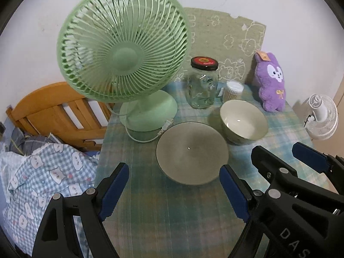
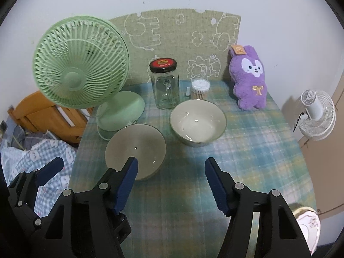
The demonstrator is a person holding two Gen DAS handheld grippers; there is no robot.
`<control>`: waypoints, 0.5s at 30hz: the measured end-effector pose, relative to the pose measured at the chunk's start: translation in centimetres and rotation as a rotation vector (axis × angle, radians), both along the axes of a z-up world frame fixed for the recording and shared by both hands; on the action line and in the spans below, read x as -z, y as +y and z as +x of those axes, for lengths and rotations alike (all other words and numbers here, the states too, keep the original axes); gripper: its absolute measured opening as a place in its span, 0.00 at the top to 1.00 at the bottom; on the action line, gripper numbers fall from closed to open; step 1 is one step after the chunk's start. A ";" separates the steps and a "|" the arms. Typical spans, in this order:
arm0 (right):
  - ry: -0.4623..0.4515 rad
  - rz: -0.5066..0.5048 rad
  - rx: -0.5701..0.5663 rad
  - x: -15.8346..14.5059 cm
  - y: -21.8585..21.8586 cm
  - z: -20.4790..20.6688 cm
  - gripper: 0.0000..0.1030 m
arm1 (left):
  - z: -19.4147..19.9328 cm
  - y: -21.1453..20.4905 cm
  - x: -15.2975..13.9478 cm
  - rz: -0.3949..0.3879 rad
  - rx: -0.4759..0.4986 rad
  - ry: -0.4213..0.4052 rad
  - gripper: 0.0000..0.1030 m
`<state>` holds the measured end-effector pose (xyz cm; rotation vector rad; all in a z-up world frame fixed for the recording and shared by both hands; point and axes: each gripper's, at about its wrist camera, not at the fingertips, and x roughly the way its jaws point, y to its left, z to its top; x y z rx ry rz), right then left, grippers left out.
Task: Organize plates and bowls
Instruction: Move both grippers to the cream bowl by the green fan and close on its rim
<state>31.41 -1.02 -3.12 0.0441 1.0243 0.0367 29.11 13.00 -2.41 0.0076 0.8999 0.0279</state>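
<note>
On the plaid worktop (image 2: 247,150), two pale bowls sit apart: a near-left bowl (image 2: 135,150) and a far-right bowl (image 2: 197,122), the latter just in front of a jar (image 2: 165,86) and a swab tub (image 2: 200,89). A green fan (image 2: 80,71) stands far left, a purple plush (image 2: 249,79) far right. Left tongs (image 1: 174,191) gape wide, empty, fingers flanking the near bowl's front edge without touching. Right tongs (image 2: 171,182) are also apart and empty, over bare cloth near the right bowl; one finger (image 2: 129,178) overlaps the left bowl's rim in view, contact unclear. Judged: approach stage, nothing gripped yet. Next move likely calls for a rim pinch on one bowl, then nesting it into the other.
</note>
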 end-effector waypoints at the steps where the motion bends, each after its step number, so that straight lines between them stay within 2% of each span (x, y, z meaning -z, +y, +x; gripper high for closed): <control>1: 0.002 -0.004 0.000 0.4 0.2 0.4 0.34 | 0.5 0.2 0.4 -0.003 -0.001 0.002 0.15; 6: 0.022 -0.050 -0.019 2.9 1.5 2.6 0.36 | 2.4 0.9 2.7 -0.002 0.000 0.008 0.17; 9: 0.039 -0.059 -0.027 4.6 2.3 3.8 0.39 | 3.4 1.1 4.0 -0.008 0.007 0.025 0.23; 15: 0.065 -0.051 -0.009 7.3 2.8 5.7 0.40 | 5.4 1.8 6.3 -0.018 -0.003 0.055 0.30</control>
